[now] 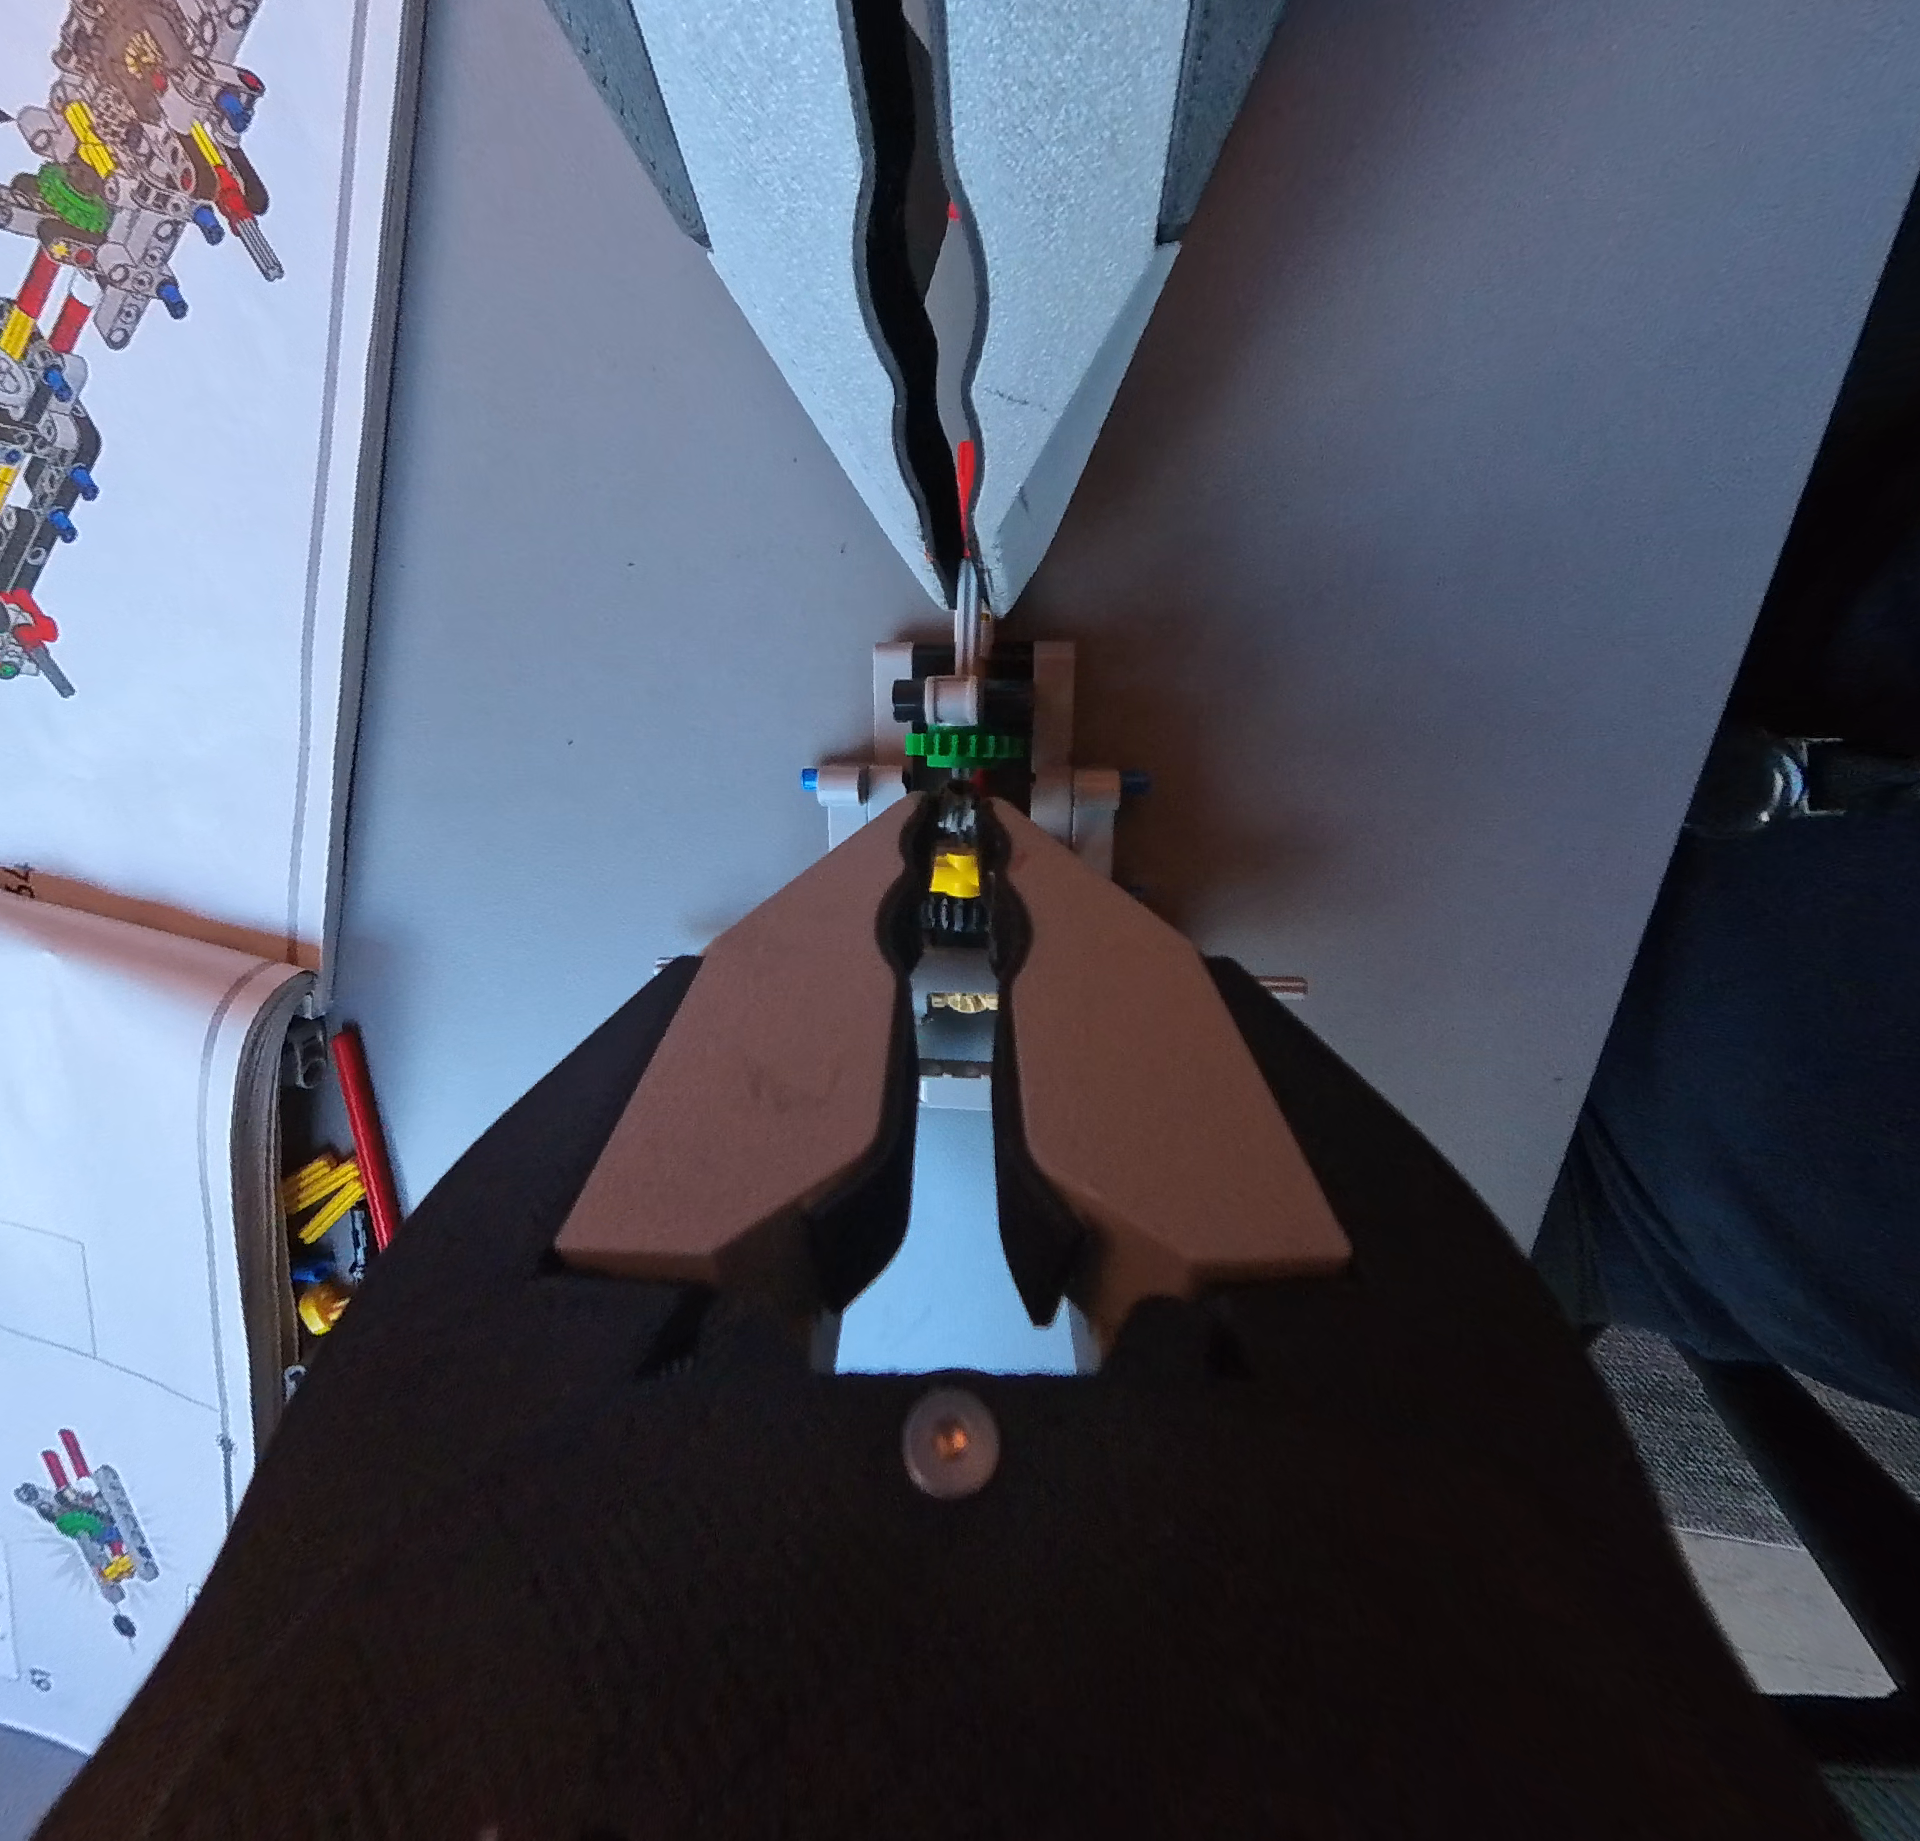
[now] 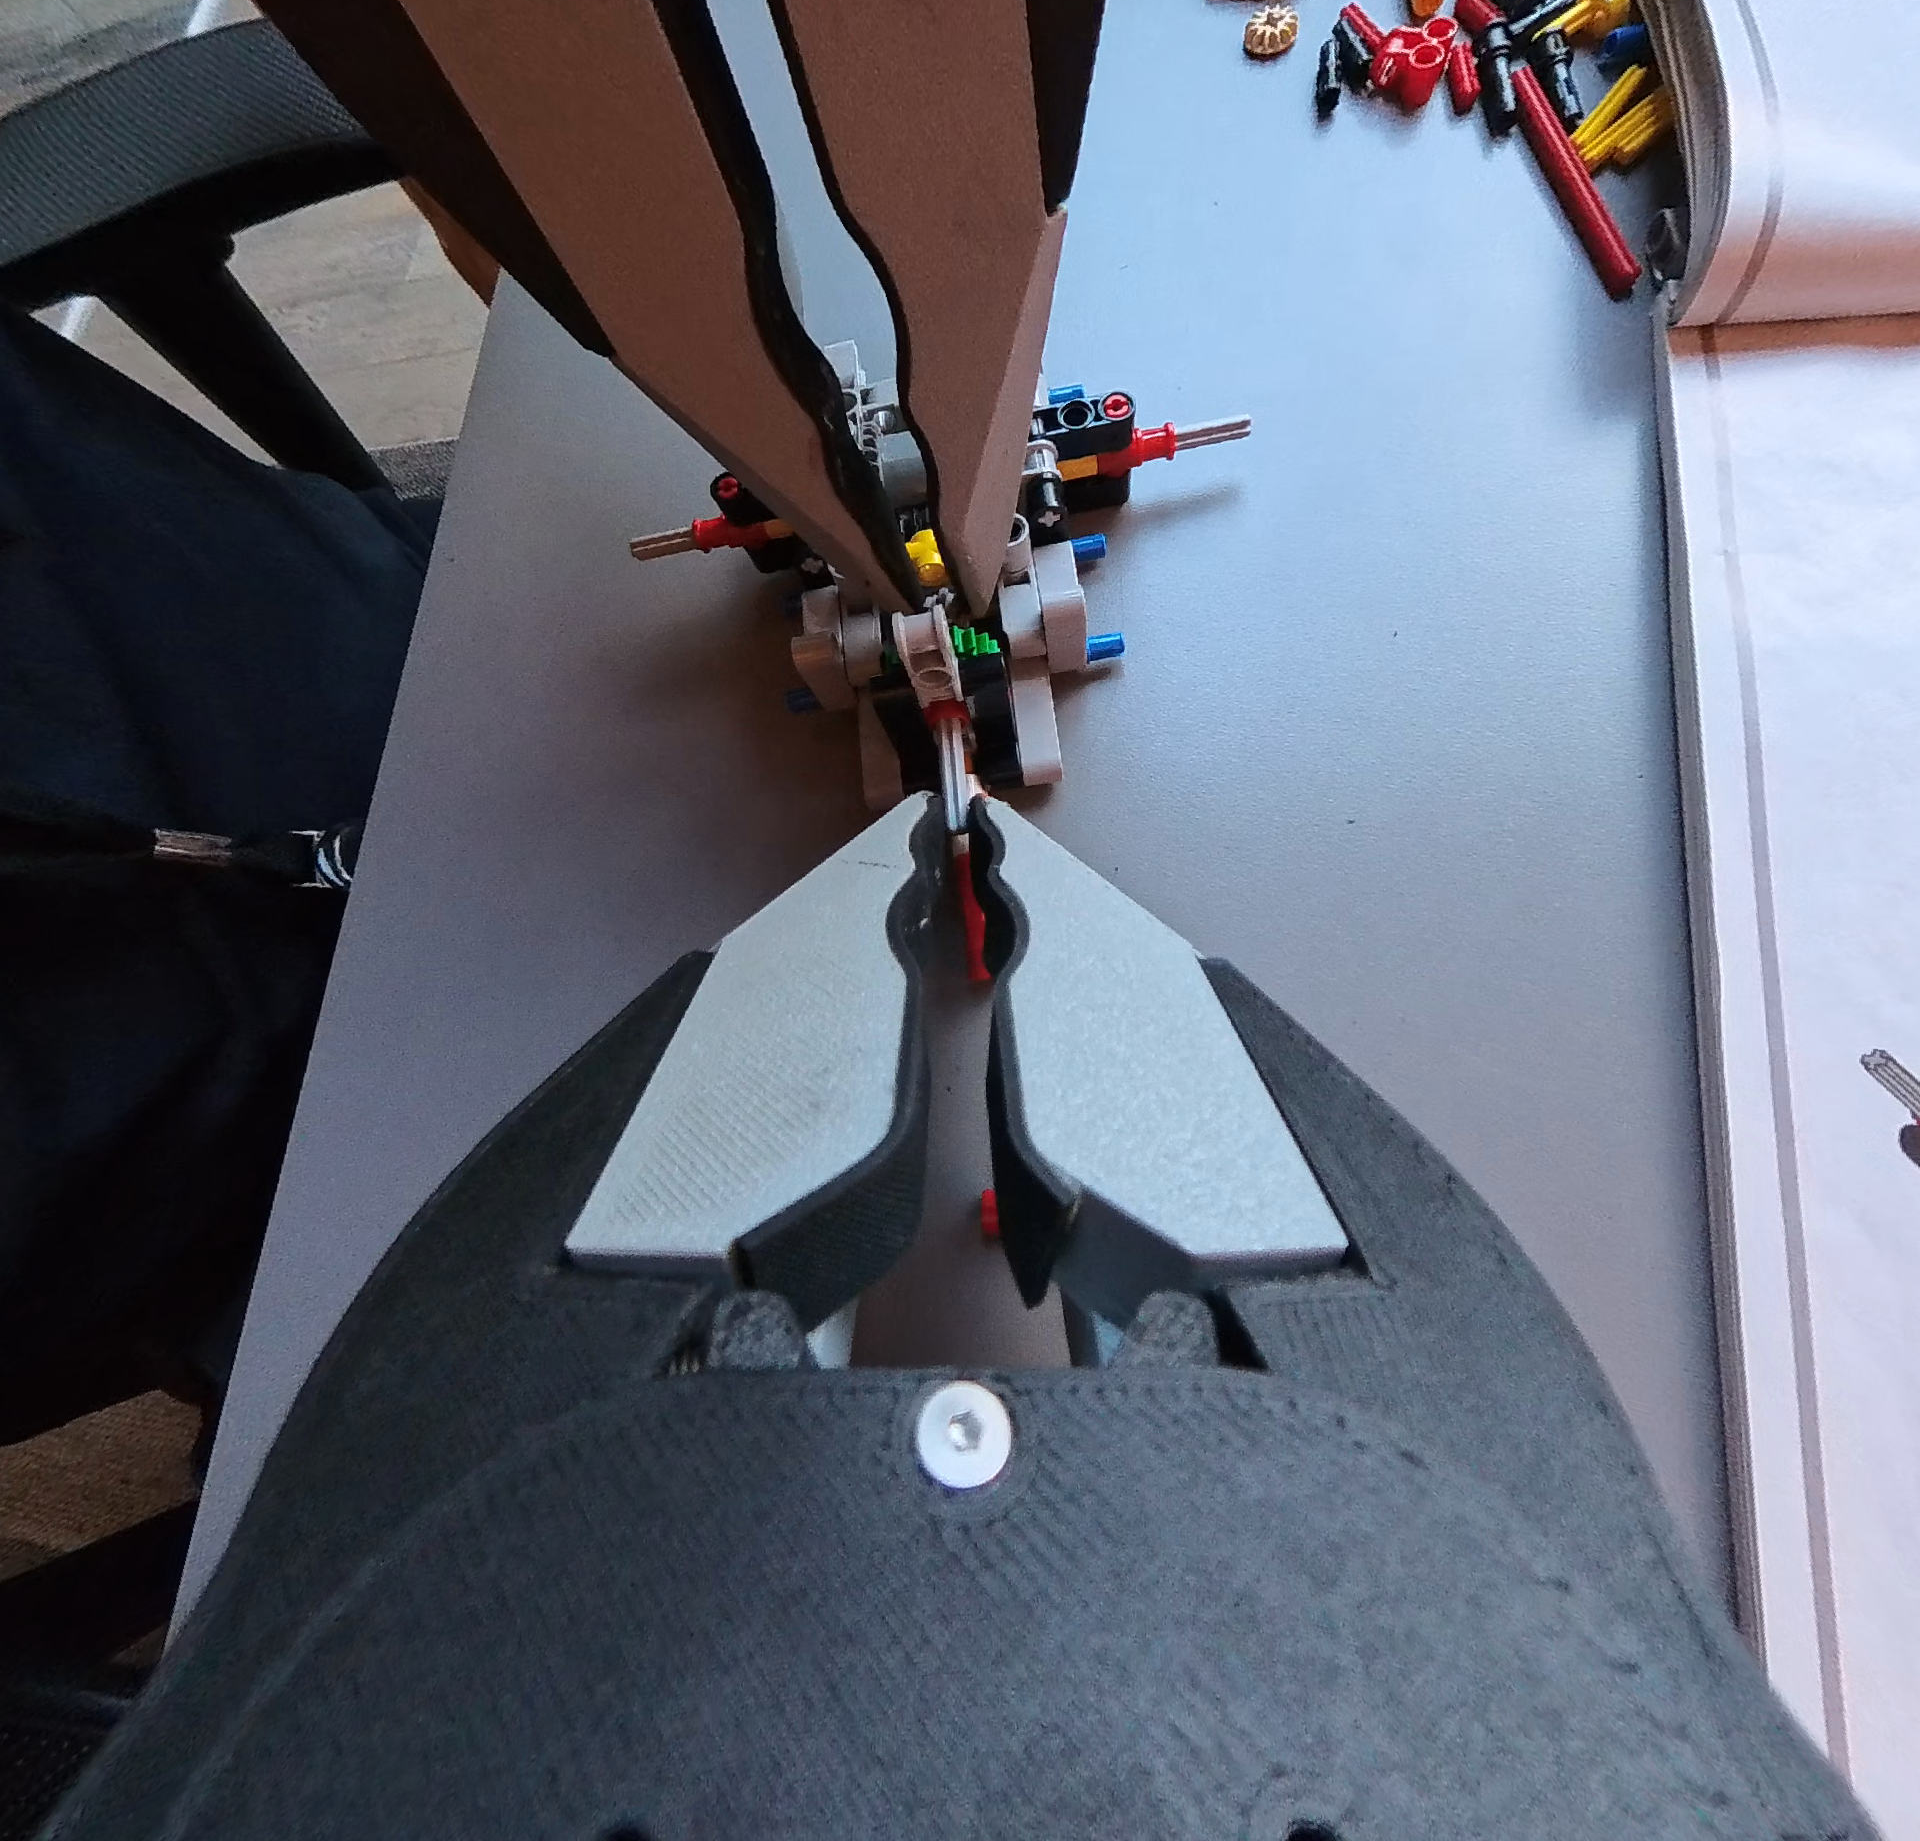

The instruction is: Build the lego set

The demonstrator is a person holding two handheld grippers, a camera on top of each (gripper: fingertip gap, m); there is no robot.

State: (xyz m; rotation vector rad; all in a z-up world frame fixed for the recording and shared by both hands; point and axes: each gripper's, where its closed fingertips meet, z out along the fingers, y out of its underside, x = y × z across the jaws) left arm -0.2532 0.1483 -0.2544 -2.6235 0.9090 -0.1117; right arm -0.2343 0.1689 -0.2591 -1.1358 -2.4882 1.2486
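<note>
A small brick-built model of grey, black and white beams sits on the grey table between the two tongs, which point at each other from opposite sides. The right gripper, with pale grey textured fingers and dark wavy pads, is closed on a thin grey axle with a red end that runs from its tips into a white connector on the model; both pads press against it. The left gripper, with smooth brown fingers and black wavy pads, is closed down over the model's middle, its tips just behind a green toothed gear, with a yellow piece showing in the narrow slit between the pads; whether the tips pinch a part there is hard to tell. Two blue pins stick out on one side of the model, and two grey-tipped red axles project sideways from its far end. Beyond the left gripper lies a scatter of loose red, black and yellow pieces, and beside them an open instruction booklet with glossy white pages
</note>
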